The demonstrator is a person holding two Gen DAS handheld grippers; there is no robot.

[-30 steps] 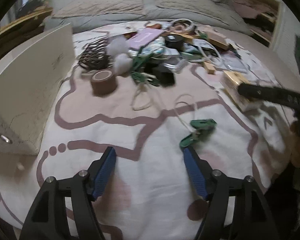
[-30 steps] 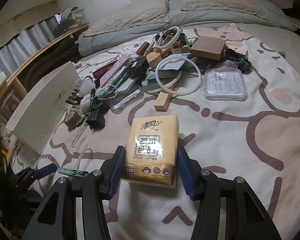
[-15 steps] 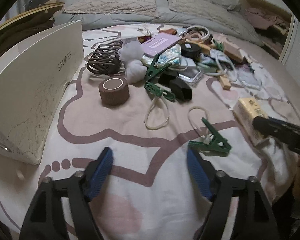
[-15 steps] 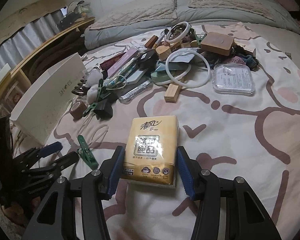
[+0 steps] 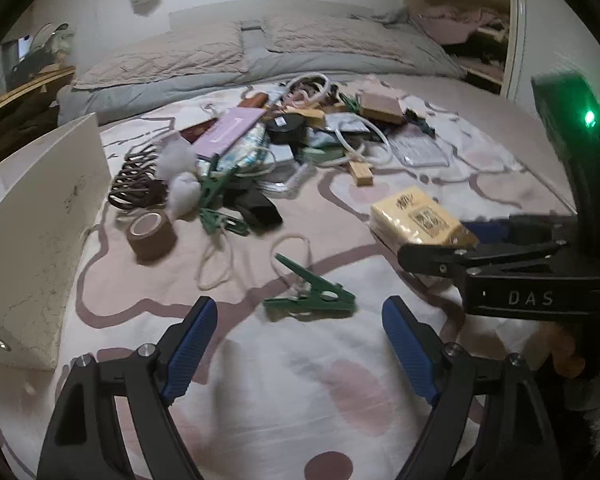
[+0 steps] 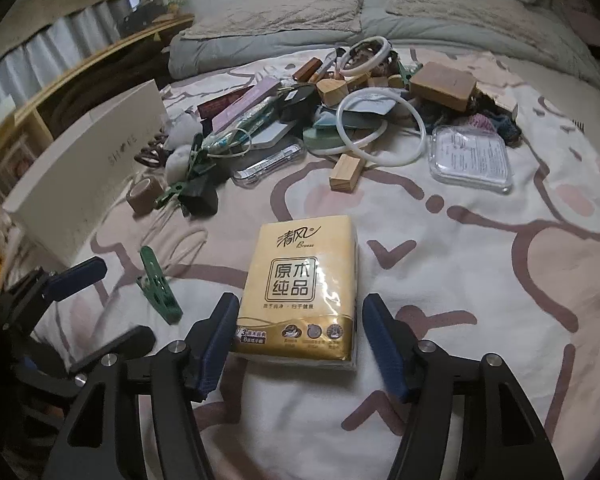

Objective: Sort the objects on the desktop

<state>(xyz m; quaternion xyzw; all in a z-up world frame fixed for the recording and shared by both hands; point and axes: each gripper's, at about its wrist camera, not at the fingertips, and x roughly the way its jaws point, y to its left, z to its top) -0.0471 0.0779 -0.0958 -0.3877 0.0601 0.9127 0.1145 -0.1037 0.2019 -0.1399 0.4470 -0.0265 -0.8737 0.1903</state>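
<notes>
jaws of the right gripper (image 6: 300, 340) have just been opening: a second ago the blue pads pressed the sides of the yellow tissue pack (image 6: 302, 284), now both stand just clear of it, and the pack lies flat on the bedspread (image 6: 480, 272) between them. jaws of the left gripper (image 5: 300, 344) have also been opening and stand wide apart with nothing between them. the green clothespin (image 5: 312, 294), which sat by the right pad a second ago, now lies on the bedspread just ahead of the gap. beyond it lie a loop of white cord (image 5: 290, 254), a brown tape roll (image 5: 152, 234) and the pile of mixed objects (image 5: 284, 140). the white shoe box (image 5: 36, 216) stands at the left, closer to the left gripper than before.
</notes>
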